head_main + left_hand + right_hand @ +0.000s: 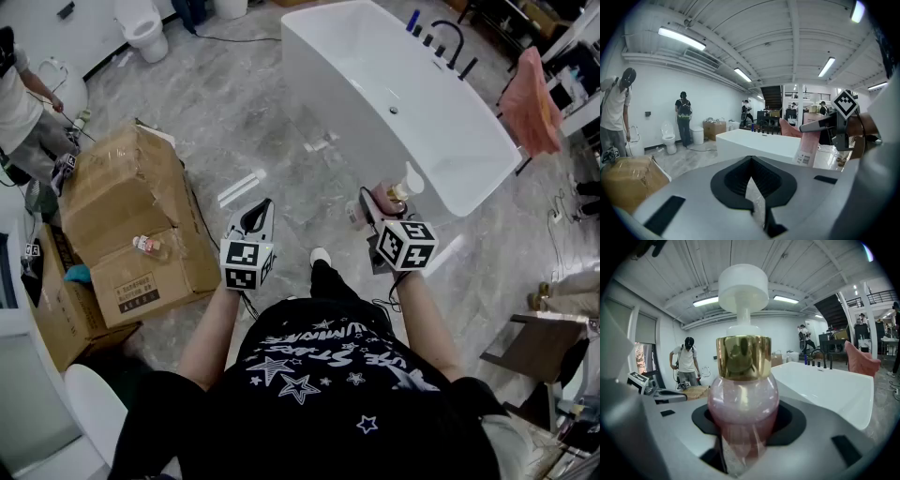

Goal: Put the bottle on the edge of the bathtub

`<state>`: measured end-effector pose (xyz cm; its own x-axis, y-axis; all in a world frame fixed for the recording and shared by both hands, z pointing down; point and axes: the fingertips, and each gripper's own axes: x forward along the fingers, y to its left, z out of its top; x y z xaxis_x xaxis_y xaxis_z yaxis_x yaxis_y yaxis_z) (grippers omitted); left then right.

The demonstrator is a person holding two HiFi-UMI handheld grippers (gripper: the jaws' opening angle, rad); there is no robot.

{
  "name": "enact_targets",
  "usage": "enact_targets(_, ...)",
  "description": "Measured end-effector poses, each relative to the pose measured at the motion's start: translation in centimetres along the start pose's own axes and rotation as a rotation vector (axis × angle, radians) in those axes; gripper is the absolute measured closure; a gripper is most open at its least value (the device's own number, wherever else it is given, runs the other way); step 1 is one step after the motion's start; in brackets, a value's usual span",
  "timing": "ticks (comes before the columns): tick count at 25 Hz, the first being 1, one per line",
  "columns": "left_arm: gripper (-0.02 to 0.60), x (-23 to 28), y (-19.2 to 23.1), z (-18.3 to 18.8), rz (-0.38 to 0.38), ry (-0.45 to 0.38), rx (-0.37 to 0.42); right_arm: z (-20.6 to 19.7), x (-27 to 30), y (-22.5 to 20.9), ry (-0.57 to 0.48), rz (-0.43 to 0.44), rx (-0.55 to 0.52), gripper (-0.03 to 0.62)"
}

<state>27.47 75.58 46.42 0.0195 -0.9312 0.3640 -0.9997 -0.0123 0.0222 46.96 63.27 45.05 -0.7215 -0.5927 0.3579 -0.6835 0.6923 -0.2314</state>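
Note:
A pink bottle [382,200] with a gold collar and a white pump head is held between the jaws of my right gripper [370,212], which is shut on its body. In the right gripper view the bottle [743,399] stands upright and fills the middle. The white bathtub [319,66] lies ahead and to the right, its near end just beyond the bottle; its rim [825,380] shows behind the bottle. My left gripper [255,217] hangs to the left over the floor, shut and empty. From the left gripper view the bottle [807,145] is at the right, before the tub [754,140].
Crumpled cardboard boxes [131,206] sit on the floor at left, with a small bottle [147,246] on one. A pink towel [534,103] hangs right of the tub, and a black faucet [450,42] stands at its far side. A person [23,112] stands at far left.

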Motion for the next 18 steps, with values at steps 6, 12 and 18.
enact_targets(6,0.566,-0.7,-1.0,-1.2,-0.022,0.019,-0.023,-0.7,-0.5,0.6,0.003,0.003,0.011,0.372)
enact_targets(12,0.566,-2.8,-0.3,-3.6,-0.013,0.059,-0.049,-1.8,-0.9,1.2,0.014,-0.015,0.027,0.373)
enact_targets(18,0.566,-1.9,2.2,-3.0,-0.013,0.047,-0.040,-1.4,1.0,2.1,0.009,-0.019,0.008,0.373)
